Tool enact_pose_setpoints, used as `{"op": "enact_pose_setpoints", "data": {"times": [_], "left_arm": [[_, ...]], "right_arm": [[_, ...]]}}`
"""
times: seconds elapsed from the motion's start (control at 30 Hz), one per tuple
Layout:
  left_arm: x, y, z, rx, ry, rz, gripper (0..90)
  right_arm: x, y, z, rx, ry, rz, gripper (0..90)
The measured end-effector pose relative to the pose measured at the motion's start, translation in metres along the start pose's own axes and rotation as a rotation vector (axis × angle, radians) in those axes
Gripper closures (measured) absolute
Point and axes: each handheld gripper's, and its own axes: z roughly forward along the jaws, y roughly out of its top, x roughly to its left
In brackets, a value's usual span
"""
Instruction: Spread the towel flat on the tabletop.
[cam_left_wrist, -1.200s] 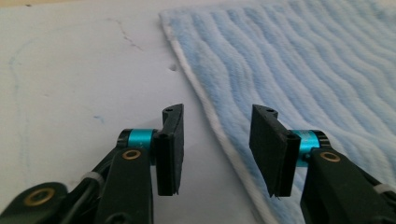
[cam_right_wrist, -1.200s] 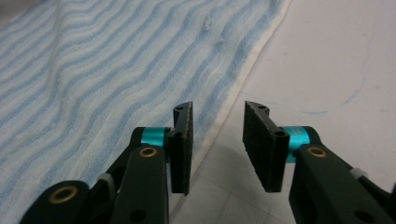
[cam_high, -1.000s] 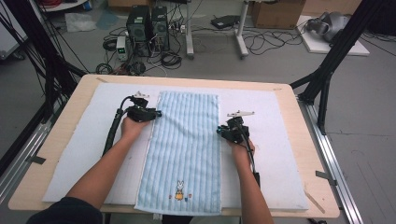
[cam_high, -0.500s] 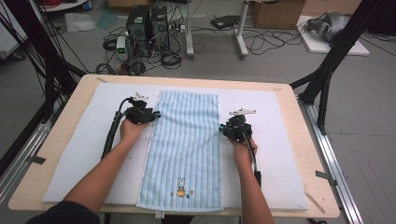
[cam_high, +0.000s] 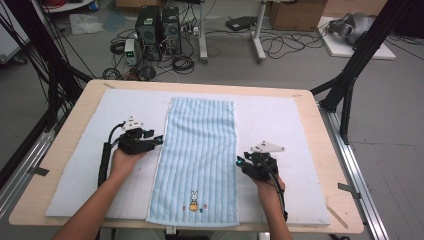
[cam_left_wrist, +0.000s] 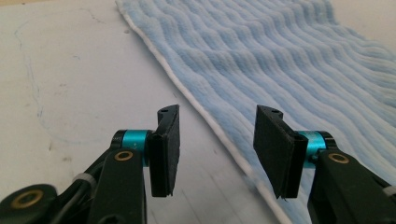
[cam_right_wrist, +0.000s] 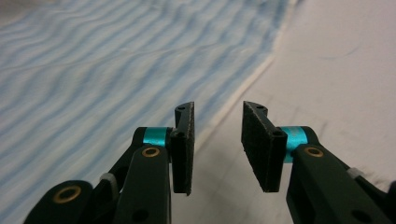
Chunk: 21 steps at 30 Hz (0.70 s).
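Nearest you, the bunny print sits at the near end of the blue striped towel (cam_high: 200, 160), which lies flat and lengthwise down the middle of the white mat (cam_high: 280, 120) on the desk (cam_high: 320, 145). Your right gripper (cam_high: 241, 162) hovers at the towel's right edge, jaws just opening, nothing between them. Your left gripper (cam_high: 159, 140) sits a bit farther up at the left edge, jaws also just opening, straddling the white hem, seemingly without pressing it. Beyond the desk, computers (cam_high: 159, 27) stand on the floor.
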Motion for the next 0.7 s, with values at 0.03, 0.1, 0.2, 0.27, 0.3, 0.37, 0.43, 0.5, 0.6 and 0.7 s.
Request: {"op": "enact_pose_setpoints", "data": {"times": [0.03,0.1,0.2,0.27,0.3,0.37,0.43,0.5,0.6,0.7], "left_arm": [[-0.003,-0.003,-0.004,-0.001,0.002,-0.001,51.2],[-0.006,-0.009,-0.012,0.001,0.003,0.0,51.2],[-0.01,-0.02,-0.023,0.003,-0.001,-0.011,52.3],[-0.012,-0.026,-0.028,0.008,-0.003,-0.022,52.8],[-0.012,-0.028,-0.03,0.013,-0.002,-0.025,52.8],[-0.014,-0.031,-0.034,0.021,-0.006,-0.03,53.0],[-0.017,-0.033,-0.037,0.023,-0.022,-0.033,53.1],[-0.021,-0.034,-0.04,0.028,-0.036,-0.024,53.9],[-0.03,-0.037,-0.041,0.038,-0.079,-0.014,58.3],[-0.041,-0.041,-0.046,0.045,-0.138,0.015,64.6]], "right_arm": [[0.005,-0.004,-0.004,-0.006,0.019,-0.004,64.5],[0.015,-0.012,-0.009,0.008,0.066,-0.007,64.5],[0.032,-0.021,-0.012,0.052,0.133,-0.071,65.8],[0.04,-0.026,-0.01,0.108,0.14,-0.123,70.9],[0.044,-0.028,-0.012,0.101,0.13,-0.145,78.8],[0.045,-0.027,-0.018,0.144,0.119,-0.182,87.3],[0.047,-0.027,-0.023,0.169,0.082,-0.219,87.0],[0.048,-0.03,-0.025,0.158,0.051,-0.216,71.1],[0.039,-0.028,-0.029,0.063,0.099,-0.113,61.2],[0.034,-0.025,-0.032,0.008,0.103,-0.067,60.2]]}}
